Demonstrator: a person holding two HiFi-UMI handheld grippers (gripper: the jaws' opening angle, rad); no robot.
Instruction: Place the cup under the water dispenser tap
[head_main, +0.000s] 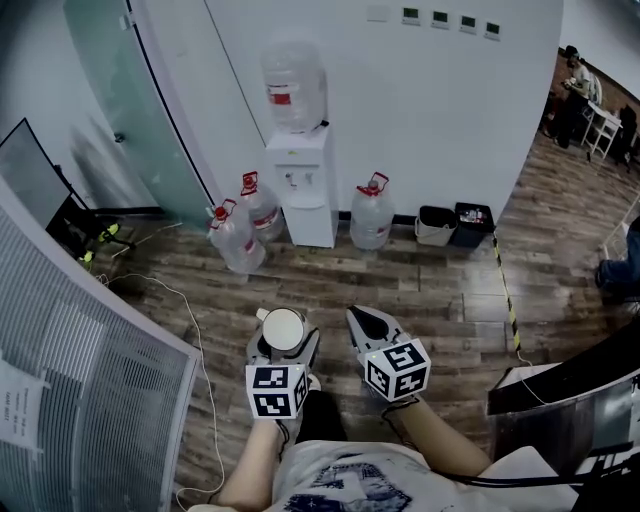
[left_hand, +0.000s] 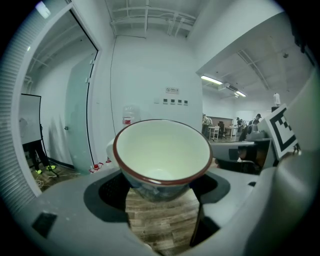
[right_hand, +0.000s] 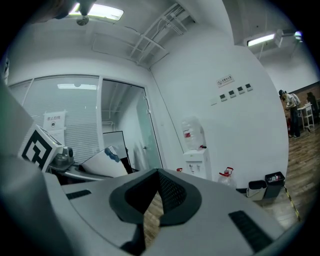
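Your left tool (left_hand: 162, 194) clamps the cup (left_hand: 161, 155) upright, seemingly by its lower wall, ready for filling yet well short of the dispenser (head_main: 300, 185), while your right tool (right_hand: 157, 189) is closed and empty.

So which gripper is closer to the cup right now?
Left. The left gripper is clamped on the cup, one jaw on each side; the right gripper is off to its right, apart from it, shut and empty.
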